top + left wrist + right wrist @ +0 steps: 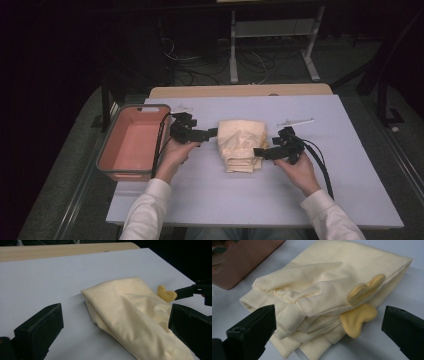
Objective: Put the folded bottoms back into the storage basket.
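A folded pale yellow garment (240,145) lies in the middle of the white table top (210,195). It has ribbed cuffs and two darker yellow fabric flaps (359,315) on its right side. My left gripper (212,133) is open at the garment's left edge, its jaws wide on either side of the fabric (130,315). My right gripper (259,151) is open at the garment's right front corner, with the cuffs and flaps between its spread jaws but not pinched. The right gripper's tip (186,292) shows beyond the garment in the left gripper view.
A salmon-pink plastic bin (129,141) stands at the table's left edge, beside my left hand; its corner (249,260) shows in the right gripper view. A thin light-coloured stick (295,121) lies at the back right. Cables and a desk frame sit on the floor behind the table.
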The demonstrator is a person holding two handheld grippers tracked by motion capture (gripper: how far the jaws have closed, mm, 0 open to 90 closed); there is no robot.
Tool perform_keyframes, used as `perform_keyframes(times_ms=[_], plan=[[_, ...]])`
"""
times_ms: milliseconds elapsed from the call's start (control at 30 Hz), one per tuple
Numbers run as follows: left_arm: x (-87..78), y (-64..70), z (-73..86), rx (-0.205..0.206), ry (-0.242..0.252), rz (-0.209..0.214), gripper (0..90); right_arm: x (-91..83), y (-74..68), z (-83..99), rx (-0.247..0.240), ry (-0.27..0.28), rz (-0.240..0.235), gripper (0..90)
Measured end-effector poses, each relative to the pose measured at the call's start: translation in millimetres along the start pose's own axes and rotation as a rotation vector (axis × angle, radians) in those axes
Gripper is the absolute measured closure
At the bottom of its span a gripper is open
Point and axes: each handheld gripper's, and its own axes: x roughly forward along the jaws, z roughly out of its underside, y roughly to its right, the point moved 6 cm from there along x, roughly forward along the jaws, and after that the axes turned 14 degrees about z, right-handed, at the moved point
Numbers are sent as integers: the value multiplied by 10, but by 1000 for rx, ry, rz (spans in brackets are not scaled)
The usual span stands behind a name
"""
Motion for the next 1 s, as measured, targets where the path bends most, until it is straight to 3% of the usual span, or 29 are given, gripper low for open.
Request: perform_keyframes(times_ms=[400, 800, 1000], plan=[[166, -170, 85, -46, -17, -27, 0, 143, 4, -5, 43, -13, 20, 0], [343, -284, 172, -86, -34, -36, 0, 296, 25, 53, 116, -104, 7, 0], [452, -325, 230, -134, -48, -32, 0, 335, 21, 94, 149, -157, 9, 0]])
